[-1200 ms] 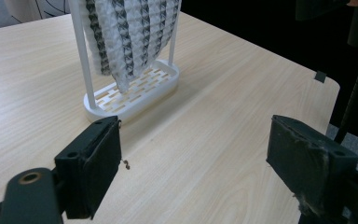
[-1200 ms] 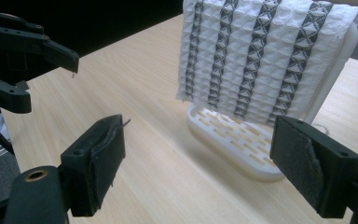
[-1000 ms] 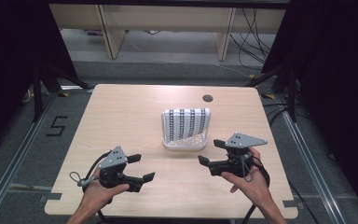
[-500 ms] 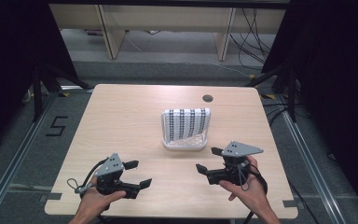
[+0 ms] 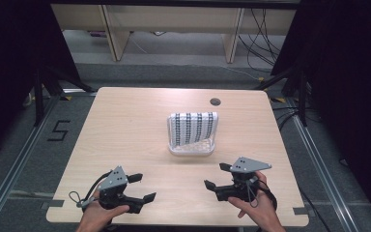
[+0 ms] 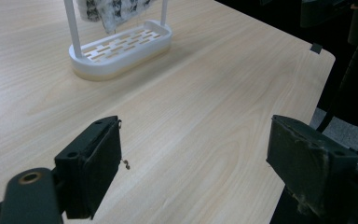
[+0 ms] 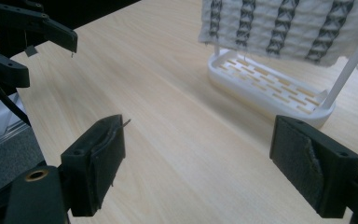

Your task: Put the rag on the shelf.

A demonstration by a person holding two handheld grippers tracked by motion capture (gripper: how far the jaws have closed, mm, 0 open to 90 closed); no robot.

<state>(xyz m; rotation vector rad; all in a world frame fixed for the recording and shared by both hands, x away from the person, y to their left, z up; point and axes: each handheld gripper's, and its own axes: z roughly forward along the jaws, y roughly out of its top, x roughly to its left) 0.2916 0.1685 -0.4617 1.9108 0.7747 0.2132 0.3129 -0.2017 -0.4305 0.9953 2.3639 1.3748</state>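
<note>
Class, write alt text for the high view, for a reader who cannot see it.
A patterned cloth hangs on a white rack in the middle of a wooden table. Near the front edge, a person's hands hold the left gripper and right gripper, both open and empty.

I have drawn both hands back toward myself, so my left gripper (image 5: 142,187) and right gripper (image 5: 215,176) now sit closer to the near edge of the surface (image 5: 125,125) than a second ago. The rack (image 5: 192,148) with its cloth (image 5: 193,128) now lies farther beyond my fingers, which stand spread apart.
</note>
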